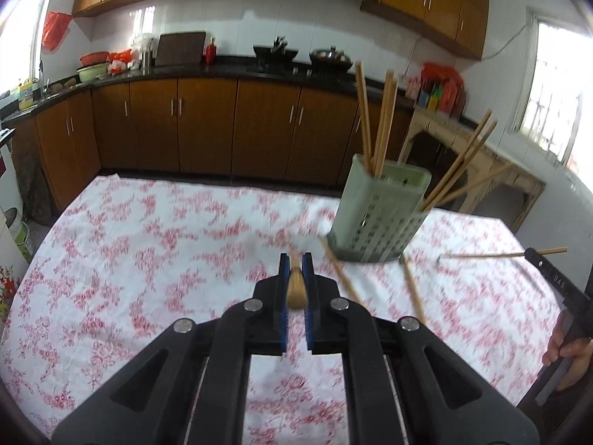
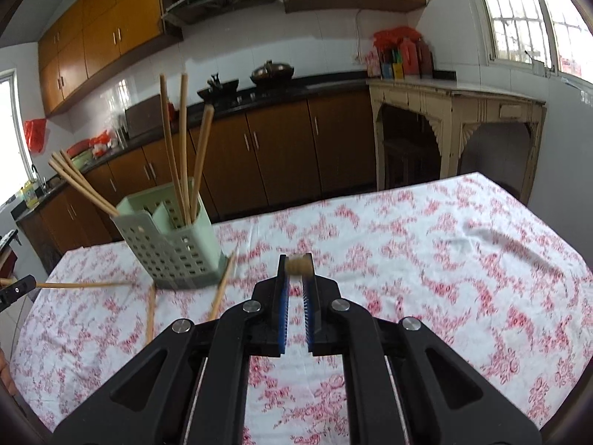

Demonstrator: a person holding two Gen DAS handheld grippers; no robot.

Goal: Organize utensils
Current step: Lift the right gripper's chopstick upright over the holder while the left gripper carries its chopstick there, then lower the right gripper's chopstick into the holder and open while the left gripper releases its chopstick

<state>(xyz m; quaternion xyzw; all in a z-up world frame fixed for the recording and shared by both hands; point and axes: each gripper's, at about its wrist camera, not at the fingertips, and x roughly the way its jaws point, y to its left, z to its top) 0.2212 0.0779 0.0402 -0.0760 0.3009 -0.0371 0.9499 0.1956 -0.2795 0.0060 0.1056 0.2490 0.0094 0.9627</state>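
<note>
two grippers, each pinching one chopstick end-on: my left gripper [image 1: 296,265] clamps a chopstick [image 1: 296,289] between its blue pads, my right gripper [image 2: 296,265] another chopstick [image 2: 297,265]. beyond them on the floral bench [image 1: 148,241] stands the green holder [image 1: 378,215] with upright chopsticks; two loose chopsticks [image 1: 339,274] lie beside its base.

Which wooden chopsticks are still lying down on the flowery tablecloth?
The two loose wooden chopsticks lying flat beside the green plastic holder; the others stand inside it or are gripped.

daylight from windows [image 2: 526,11] blown out; tablecloth [image 1: 148,230] motion-blurred; fisheye edges.
</note>
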